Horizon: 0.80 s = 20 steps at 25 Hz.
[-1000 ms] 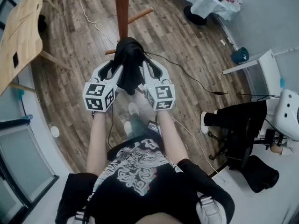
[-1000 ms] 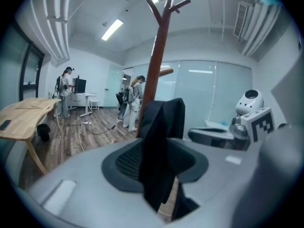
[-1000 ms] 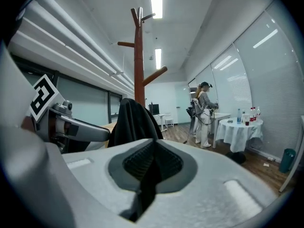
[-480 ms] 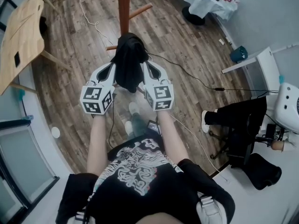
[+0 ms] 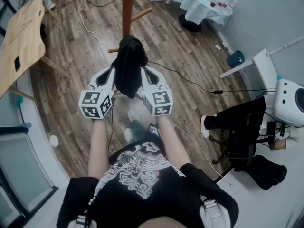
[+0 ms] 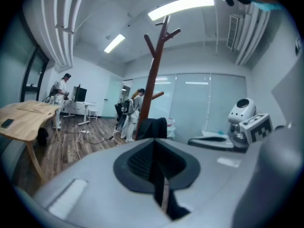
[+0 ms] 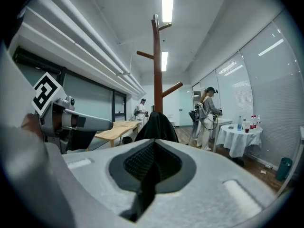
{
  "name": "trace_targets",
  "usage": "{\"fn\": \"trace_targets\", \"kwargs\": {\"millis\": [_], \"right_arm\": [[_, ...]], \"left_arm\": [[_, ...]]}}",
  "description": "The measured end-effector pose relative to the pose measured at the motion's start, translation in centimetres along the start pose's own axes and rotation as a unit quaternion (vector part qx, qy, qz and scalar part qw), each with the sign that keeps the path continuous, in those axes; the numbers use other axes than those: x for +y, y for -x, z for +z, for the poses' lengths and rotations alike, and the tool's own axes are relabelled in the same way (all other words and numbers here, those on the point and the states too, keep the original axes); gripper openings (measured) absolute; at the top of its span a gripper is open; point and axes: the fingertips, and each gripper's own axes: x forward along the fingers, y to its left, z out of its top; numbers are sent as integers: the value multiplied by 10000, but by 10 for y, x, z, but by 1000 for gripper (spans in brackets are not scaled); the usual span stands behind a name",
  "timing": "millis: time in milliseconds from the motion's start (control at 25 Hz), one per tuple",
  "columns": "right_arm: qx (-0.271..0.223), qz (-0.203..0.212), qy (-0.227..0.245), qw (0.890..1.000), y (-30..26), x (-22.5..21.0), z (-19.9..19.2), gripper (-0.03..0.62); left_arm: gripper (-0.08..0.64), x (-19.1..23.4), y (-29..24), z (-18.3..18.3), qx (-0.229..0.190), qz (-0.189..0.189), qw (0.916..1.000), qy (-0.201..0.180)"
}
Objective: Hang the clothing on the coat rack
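Observation:
A black garment point(image 5: 129, 65) hangs bunched between my two grippers, in front of the brown wooden coat rack point(image 5: 127, 8). My left gripper point(image 5: 114, 74) holds its left side, with its jaws shut on a strip of the black cloth point(image 6: 153, 127). On the garment's right side my right gripper point(image 5: 144, 73) is likewise shut on the dark cloth point(image 7: 156, 125). In both gripper views the rack's pole point(image 6: 154, 80) rises just behind the garment, with bare pegs point(image 7: 146, 55) branching high up. The garment's top sits close below the lowest peg in the head view.
A light wooden table point(image 5: 21, 32) stands at the left. At the top right is a white-clothed table point(image 5: 204, 1). Cables point(image 5: 190, 80) run over the wood floor. A black chair point(image 5: 242, 127) and a white robot head point(image 5: 289, 101) are at the right. People stand far off.
Both grippers have risen a little and moved toward the rack's pole, carrying the garment with them. It now hangs narrower between them.

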Motion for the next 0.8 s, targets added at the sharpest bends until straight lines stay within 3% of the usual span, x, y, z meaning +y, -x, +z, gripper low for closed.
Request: {"fn": "trace_targets", "kwargs": {"millis": [120, 240, 440, 800], "right_arm": [[-35, 27, 32, 10000, 12, 8, 4, -2], [-78, 3, 18, 10000, 23, 15, 7, -2], [-98, 54, -37, 9999, 34, 31, 9, -2], [-172, 142, -79, 9997, 53, 42, 14, -2]], "left_arm": [[-11, -16, 9, 3, -38, -125, 9995, -290], [-11, -24, 19, 2, -28, -224, 9992, -337], [-11, -30, 41, 4, -268, -734, 9964, 313], [-11, -37, 55, 3, -41, -366, 9991, -224]]}}
